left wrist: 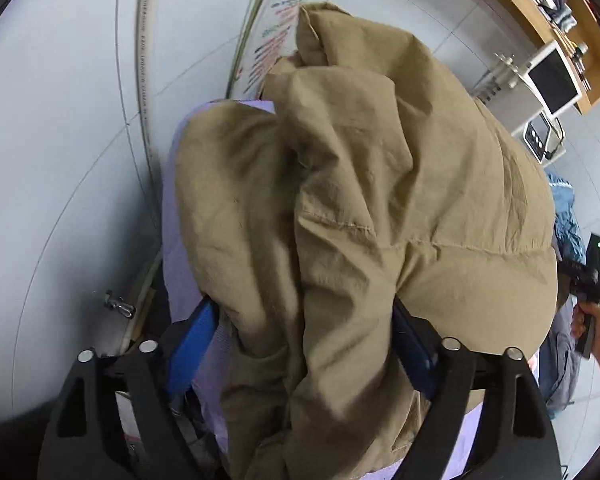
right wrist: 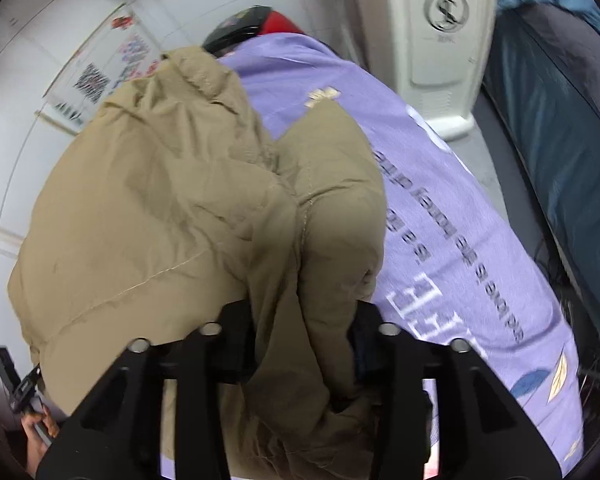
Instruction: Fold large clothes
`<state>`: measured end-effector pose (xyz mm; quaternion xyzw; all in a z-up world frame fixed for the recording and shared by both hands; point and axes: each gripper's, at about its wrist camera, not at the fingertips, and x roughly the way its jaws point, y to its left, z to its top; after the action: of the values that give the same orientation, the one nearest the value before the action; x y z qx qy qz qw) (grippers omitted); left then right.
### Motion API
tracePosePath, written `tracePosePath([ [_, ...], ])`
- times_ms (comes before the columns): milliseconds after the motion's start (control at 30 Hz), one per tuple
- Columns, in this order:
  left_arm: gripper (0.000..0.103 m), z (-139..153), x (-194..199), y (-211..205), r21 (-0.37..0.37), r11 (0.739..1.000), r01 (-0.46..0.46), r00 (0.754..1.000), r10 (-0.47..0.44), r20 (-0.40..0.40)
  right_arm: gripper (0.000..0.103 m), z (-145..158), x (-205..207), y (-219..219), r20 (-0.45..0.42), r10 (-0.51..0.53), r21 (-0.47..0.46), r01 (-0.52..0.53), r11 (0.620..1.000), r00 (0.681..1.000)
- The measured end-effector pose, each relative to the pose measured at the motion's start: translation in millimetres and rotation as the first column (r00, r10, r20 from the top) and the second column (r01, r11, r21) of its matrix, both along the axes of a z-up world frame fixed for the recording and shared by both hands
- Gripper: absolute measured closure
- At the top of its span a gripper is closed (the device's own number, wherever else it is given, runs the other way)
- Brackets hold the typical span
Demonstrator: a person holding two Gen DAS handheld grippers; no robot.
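Bulky tan padded jacket [left wrist: 380,184] heaped on lilac printed cloth [right wrist: 440,200] covering the desk; desk surface itself not visible.

Left tongs [left wrist: 304,344] spread wide, blue pads [left wrist: 192,344] either side of a thick jacket fold, pads apparently not pressing. Fabric between, no clamp.

Right tongs [right wrist: 304,344] about half open, jacket bunch between the fingers; cannot tell whether pads bite or merely straddle. Dark and crowded there.

Likely step: letting go after laying a fold down, or re-gripping for the next one. Cannot say which.

To do it well:
- Lift both tongs straight off, no sideways drag, else puffy fill springs the fold back.
- Press the heap flat before the next fold; trapped air makes it rebound.
- Regrip at seam or hem, not mid-panel; slick shell slips.
- Take jacket only, keep lilac cloth out of the pinch.
- Keep both sides level so edges line up.

Other hand's grip [left wrist: 590,272] visible at right edge of left view.
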<state>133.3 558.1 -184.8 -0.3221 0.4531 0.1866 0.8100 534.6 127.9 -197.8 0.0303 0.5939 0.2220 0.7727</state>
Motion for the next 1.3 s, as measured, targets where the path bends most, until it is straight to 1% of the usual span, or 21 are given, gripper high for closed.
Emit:
tracePosePath([
  [33, 0.018, 3, -1, 0, 0.007, 1.0, -0.006, 1.0, 0.006, -0.008, 0.053, 2, -1, -2, 0.007, -0.015, 0.0, 0.015, 1.0, 1.0],
  [133, 0.016, 22, -2, -2, 0.06, 0.998, -0.014, 0.999, 0.017, -0.039, 0.042, 15, -4, -9, 0.035, -0.074, -0.027, 0.075, 0.997, 0.997],
  [167, 0.012, 30, -1, -5, 0.093, 0.996, -0.011, 0.997, 0.018, -0.074, 0.039, 21, -4, -12, 0.042, -0.098, -0.037, 0.099, 0.994, 0.994],
  [233, 0.007, 49, 4, -14, 0.165, 0.986, -0.002, 0.991, 0.024, -0.131, 0.039, 44, -7, -22, 0.083, -0.159, -0.021, 0.161, 0.987, 0.984],
  [300, 0.006, 70, 3, -22, 0.238, 0.971, -0.002, 0.988, 0.039, -0.151, 0.038, 75, -15, -32, 0.149, -0.217, -0.028, 0.224, 0.974, 0.965],
  [333, 0.006, 84, 0, -28, 0.274, 0.962, -0.009, 0.988, 0.051, -0.146, 0.034, 87, -20, -34, 0.165, -0.224, -0.019, 0.23, 0.973, 0.961],
  [367, 0.006, 93, -2, -31, 0.297, 0.955, -0.016, 0.988, 0.062, -0.143, 0.024, 97, -26, -34, 0.172, -0.219, -0.014, 0.224, 0.974, 0.96],
  [400, 0.006, 107, -3, -38, 0.321, 0.947, -0.025, 0.988, 0.073, -0.138, 0.02, 111, -37, -32, 0.179, -0.193, -0.007, 0.197, 0.98, 0.965],
  [467, 0.006, 121, 2, -50, 0.326, 0.945, -0.018, 0.988, 0.066, -0.137, 0.02, 128, -62, -21, 0.181, -0.118, 0.013, 0.117, 0.993, 0.977],
  [500, 0.006, 128, 6, -61, 0.332, 0.943, 0.002, 0.986, 0.053, -0.156, 0.017, 131, -74, -13, 0.173, -0.072, -0.001, 0.074, 0.997, 0.982],
  [567, 0.006, 131, 18, -80, 0.341, 0.938, 0.062, 0.978, 0.011, -0.207, 0.014, 133, -107, 8, 0.16, 0.035, -0.08, -0.023, 0.997, 0.986],
  [633, 0.006, 133, 27, -101, 0.333, 0.937, 0.11, 0.973, -0.034, -0.227, 0.014, 129, -137, 29, 0.161, 0.132, -0.142, -0.11, 0.984, 0.978],
  [700, 0.006, 131, 34, -124, 0.331, 0.933, 0.144, 0.968, -0.064, -0.241, 0.014, 124, -167, 49, 0.172, 0.202, -0.214, -0.163, 0.963, 0.964],
  [767, 0.006, 127, 37, -138, 0.324, 0.931, 0.168, 0.958, -0.076, -0.276, 0.014, 117, -195, 67, 0.168, 0.254, -0.256, -0.207, 0.944, 0.953],
  [833, 0.006, 121, 43, -154, 0.285, 0.938, 0.196, 0.946, -0.105, -0.306, 0.014, 110, -216, 75, 0.15, 0.271, -0.253, -0.228, 0.94, 0.951],
  [900, 0.006, 120, 43, -168, 0.266, 0.944, 0.193, 0.94, -0.1, -0.327, 0.014, 107, -231, 84, 0.137, 0.281, -0.274, -0.236, 0.932, 0.95],
  [967, 0.006, 120, 41, -174, 0.269, 0.946, 0.18, 0.938, -0.083, -0.335, 0.014, 106, -243, 91, 0.148, 0.292, -0.329, -0.232, 0.916, 0.945],
  [1033, 0.006, 126, 42, -182, 0.276, 0.945, 0.175, 0.945, -0.083, -0.317, 0.014, 110, -251, 96, 0.166, 0.304, -0.355, -0.231, 0.906, 0.938],
  [1167, 0.006, 138, 43, -189, 0.317, 0.933, 0.17, 0.949, -0.068, -0.309, 0.013, 126, -257, 106, 0.199, 0.31, -0.376, -0.22, 0.9, 0.93],
  [1200, 0.006, 141, 42, -191, 0.323, 0.931, 0.167, 0.947, -0.061, -0.314, 0.01, 129, -258, 109, 0.201, 0.312, -0.379, -0.22, 0.899, 0.929],
  [1300, 0.006, 144, 46, -190, 0.318, 0.933, 0.165, 0.948, -0.061, -0.314, 0.01, 138, -260, 118, 0.206, 0.309, -0.367, -0.219, 0.904, 0.929],
])
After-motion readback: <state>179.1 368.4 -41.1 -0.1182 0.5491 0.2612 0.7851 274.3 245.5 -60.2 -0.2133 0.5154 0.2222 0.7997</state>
